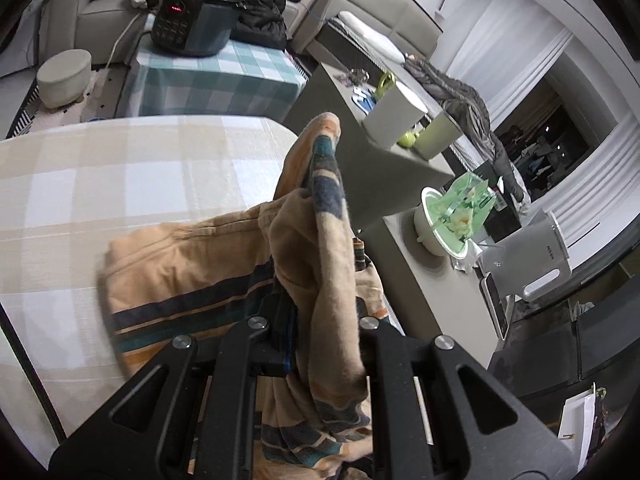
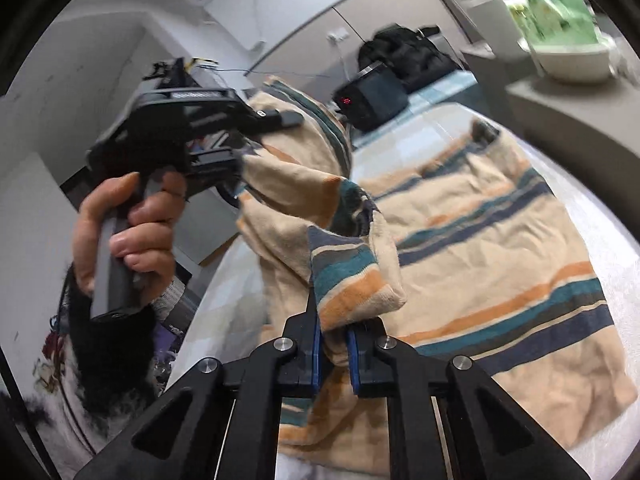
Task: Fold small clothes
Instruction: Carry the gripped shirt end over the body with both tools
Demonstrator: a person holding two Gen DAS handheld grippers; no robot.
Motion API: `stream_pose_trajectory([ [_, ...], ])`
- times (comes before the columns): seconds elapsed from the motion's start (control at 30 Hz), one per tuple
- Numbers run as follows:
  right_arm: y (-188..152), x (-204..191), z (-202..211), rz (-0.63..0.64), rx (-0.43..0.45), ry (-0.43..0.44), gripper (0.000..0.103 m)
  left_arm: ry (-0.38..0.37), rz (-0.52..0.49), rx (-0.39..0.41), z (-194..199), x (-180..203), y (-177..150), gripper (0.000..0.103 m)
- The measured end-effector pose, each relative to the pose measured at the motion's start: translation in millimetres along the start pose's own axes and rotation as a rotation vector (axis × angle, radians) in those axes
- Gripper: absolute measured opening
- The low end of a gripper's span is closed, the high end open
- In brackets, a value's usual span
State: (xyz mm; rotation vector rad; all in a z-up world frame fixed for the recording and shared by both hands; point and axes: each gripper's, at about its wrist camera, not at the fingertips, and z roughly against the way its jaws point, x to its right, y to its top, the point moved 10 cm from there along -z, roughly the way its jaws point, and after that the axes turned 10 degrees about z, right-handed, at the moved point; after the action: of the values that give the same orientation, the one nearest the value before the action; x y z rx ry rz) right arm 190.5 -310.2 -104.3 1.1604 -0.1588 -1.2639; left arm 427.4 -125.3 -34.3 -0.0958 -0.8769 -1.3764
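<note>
left gripper (image 2: 256,148) clamped on the peach striped knit top (image 2: 500,248) | right gripper (image 2: 334,344) pinching its sleeve cuff | rest lies ahead on the checked tablecloth (image 1: 120,176)

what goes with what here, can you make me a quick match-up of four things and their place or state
1 striped garment
2 right gripper
3 pressure cooker
4 white bowl

a on the teal checked cloth
b on the grey counter, green plastic in it
c shut on a sleeve cuff
d partly lying on the pale checked table, partly lifted

Pairs: 1-d, 2-c, 3-a, 4-b
</note>
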Motion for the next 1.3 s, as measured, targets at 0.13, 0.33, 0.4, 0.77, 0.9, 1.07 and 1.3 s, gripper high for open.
stream_pose_trajectory([
  [0.13,-4.8,-0.9,2.2,-0.009,-0.029,0.012,0.054,-0.005,-0.004,0.010,18.9,-7.4,0.2,0.010],
  [0.33,-11.1,39.0,-16.4,-0.091,-0.092,0.036,0.063,-0.025,-0.028,-0.003,26.3,-2.9,-4.0,0.010],
  [0.4,-6.8,41.0,-23.4,-0.092,-0.110,0.083,0.068,-0.028,-0.032,-0.002,29.5,-2.5,-4.7,0.010],
  [0.77,27.6,8.3,-48.5,0.086,-0.058,0.156,0.010,-0.014,0.001,0.023,46.9,-19.4,-1.6,0.010],
  [0.9,31.7,-25.5,-25.6,0.181,0.011,0.102,0.008,-0.014,0.028,0.045,54.2,-26.4,2.9,0.010],
  [1.07,29.2,-67.6,-8.8,0.275,0.097,0.073,0.007,-0.029,0.001,0.076,65.2,-7.8,6.2,0.010],
  [1.3,35.3,-41.6,19.2,0.167,0.182,0.015,0.007,-0.038,-0.093,0.017,28.2,51.9,-1.8,0.010],
])
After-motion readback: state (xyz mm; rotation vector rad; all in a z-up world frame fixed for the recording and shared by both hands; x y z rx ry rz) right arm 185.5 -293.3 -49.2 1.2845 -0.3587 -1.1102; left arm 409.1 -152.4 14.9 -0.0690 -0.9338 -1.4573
